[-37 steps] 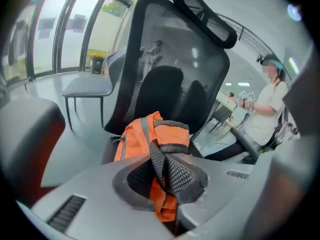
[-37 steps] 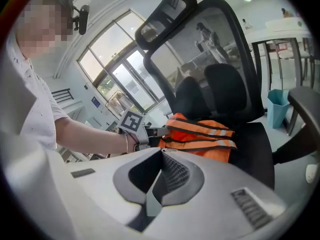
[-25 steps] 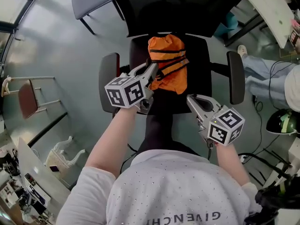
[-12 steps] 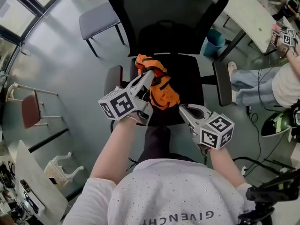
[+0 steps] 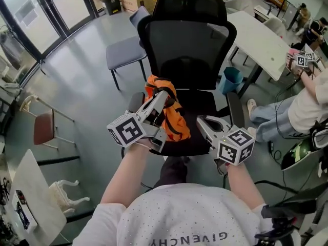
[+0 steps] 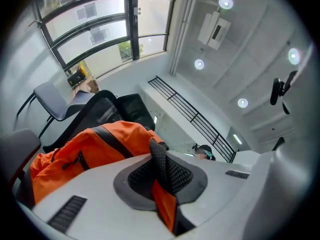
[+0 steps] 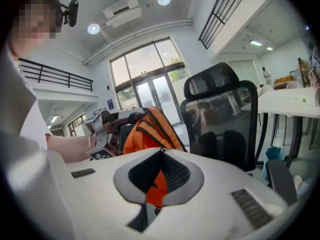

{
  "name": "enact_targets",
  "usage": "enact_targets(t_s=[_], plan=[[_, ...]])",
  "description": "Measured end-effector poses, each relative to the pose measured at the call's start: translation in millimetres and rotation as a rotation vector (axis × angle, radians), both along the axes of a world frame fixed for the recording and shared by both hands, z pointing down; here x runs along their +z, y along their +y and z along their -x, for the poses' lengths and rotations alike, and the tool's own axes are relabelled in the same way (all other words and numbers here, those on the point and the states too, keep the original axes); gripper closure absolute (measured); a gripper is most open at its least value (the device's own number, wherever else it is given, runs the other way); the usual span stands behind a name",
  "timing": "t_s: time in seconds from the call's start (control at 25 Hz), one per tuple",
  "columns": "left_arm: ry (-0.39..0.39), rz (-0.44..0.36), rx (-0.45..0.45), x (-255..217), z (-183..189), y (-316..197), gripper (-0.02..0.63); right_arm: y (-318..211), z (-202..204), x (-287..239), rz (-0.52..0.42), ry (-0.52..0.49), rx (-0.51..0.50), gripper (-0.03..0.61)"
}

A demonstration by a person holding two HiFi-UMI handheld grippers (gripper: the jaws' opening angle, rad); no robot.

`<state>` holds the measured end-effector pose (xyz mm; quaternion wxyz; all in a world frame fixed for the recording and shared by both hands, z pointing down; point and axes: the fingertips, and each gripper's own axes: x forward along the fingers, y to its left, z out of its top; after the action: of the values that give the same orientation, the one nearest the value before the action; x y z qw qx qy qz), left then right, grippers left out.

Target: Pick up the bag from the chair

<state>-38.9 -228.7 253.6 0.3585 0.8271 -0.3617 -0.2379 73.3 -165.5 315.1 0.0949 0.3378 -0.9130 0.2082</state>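
Observation:
The orange bag (image 5: 171, 114) with black straps hangs clear above the seat of the black office chair (image 5: 205, 104). My left gripper (image 5: 163, 95) is shut on the bag's top, with a black strap and orange cloth pinched between its jaws (image 6: 160, 154). In the left gripper view the bag (image 6: 90, 149) bulges just beyond the jaws. My right gripper (image 5: 201, 122) sits at the bag's lower right edge, shut with orange cloth showing between its jaws (image 7: 160, 156). In the right gripper view the bag (image 7: 150, 129) hangs between the left gripper (image 7: 107, 121) and the chair (image 7: 225, 109).
A grey chair (image 5: 125, 53) stands behind the office chair on the left. A white table (image 5: 259, 32) and a blue bin (image 5: 230, 78) are at the right, where a person (image 5: 307, 101) sits. A red-seated chair (image 5: 43, 127) stands at the left.
Both grippers have risen together, and the bag has come up off the seat with them. The bag now hangs bunched and narrower than when it lay on the seat.

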Motion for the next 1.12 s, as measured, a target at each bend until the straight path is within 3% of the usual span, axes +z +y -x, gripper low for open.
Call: enact_targets(t_s=[0.32, 0.44, 0.6, 0.88, 1.12], plan=[[-0.014, -0.12, -0.003, -70.7, -5.6, 65.3, 0.591, 29.7, 22.2, -85.2, -0.106, -0.048, -0.066, 0.58], [0.053, -0.153, 0.026, -92.1, -7.5, 78.3, 0.591, 39.3, 30.5, -100.2, -0.142, -0.069, -0.084, 0.58], [0.179, -0.136, 0.077, -101.5, -17.3, 78.4, 0.591, 30.4, 17.4, -82.3, -0.1, -0.074, -0.053, 0.58], [0.107, -0.176, 0.101, -92.0, -31.2, 79.8, 0.591, 16.1, 2.1, -65.9, -0.071, -0.111, -0.044, 0.58], [0.046, -0.201, 0.091, -87.3, -32.6, 136.9, 0.591, 59.2, -0.8, -95.8, -0.177, -0.205, -0.081, 0.58]])
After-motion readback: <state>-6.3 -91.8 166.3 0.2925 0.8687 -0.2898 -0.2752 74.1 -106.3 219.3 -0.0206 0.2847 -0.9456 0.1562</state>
